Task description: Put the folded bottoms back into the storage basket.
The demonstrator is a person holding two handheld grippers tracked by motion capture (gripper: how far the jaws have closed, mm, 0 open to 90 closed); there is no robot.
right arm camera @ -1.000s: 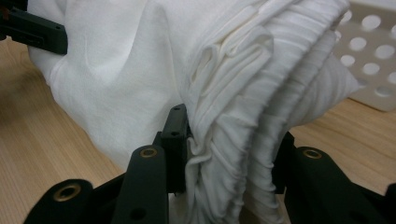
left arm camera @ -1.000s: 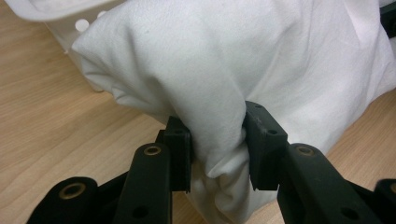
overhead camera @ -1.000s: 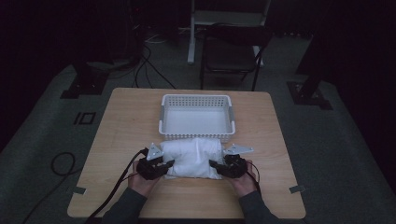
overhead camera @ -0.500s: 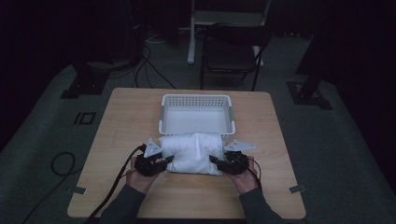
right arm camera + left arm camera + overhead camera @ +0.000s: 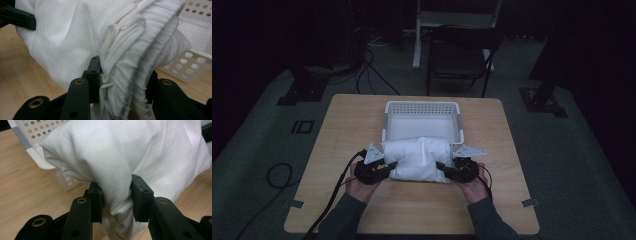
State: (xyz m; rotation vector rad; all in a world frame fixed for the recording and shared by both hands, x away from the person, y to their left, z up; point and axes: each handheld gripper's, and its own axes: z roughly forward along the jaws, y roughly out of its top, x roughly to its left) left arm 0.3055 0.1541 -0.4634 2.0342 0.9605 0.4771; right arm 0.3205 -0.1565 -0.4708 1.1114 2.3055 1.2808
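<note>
A folded white cloth bundle [image 5: 418,159] hangs between my two grippers, lifted off the wooden table [image 5: 337,130] just in front of a white perforated basket [image 5: 422,107]. My left gripper [image 5: 388,165] is shut on the bundle's left end; its black jaws pinch a bunched fold of the cloth [image 5: 130,165]. My right gripper [image 5: 441,167] is shut on the right end, where stacked folded edges and a ribbed hem of the cloth [image 5: 120,57] sit between the jaws. The basket [image 5: 37,135] shows behind the cloth, with its rim [image 5: 190,62] at the right in the right gripper view.
A dark folding chair [image 5: 460,55] and a white stand [image 5: 418,30] are beyond the table's far edge. Cables [image 5: 337,185] trail from the left gripper over the table's front. The basket holds white material inside.
Both grippers have risen a little with the cloth bundle, which now overlaps the basket's near rim more than before. Both grips are unchanged.
</note>
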